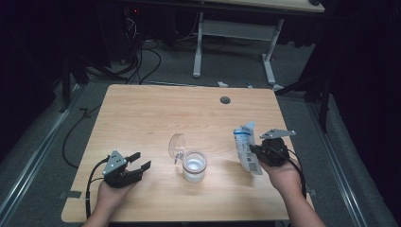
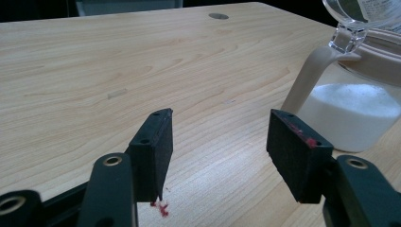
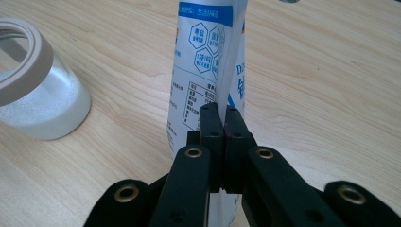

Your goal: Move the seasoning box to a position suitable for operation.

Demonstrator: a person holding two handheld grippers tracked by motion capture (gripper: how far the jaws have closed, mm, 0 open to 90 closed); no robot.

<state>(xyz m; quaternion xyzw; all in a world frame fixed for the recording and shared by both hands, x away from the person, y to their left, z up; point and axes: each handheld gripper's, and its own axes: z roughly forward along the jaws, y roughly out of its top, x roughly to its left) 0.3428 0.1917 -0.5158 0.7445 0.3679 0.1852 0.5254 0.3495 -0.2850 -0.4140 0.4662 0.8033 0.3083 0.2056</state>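
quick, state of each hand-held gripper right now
left hand-held gripper: open, holding nothing, beside the glass jar.
right hand-held gripper: closed on the white and blue pouch.

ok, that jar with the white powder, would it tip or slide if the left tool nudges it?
The jar looks squat and roughly a third full of white powder, so it would more likely slide than tip. Its open lid stands hinged off one side, so a knock there might rock it. It looks like clear glass on smooth wood: probably slippery and fragile.
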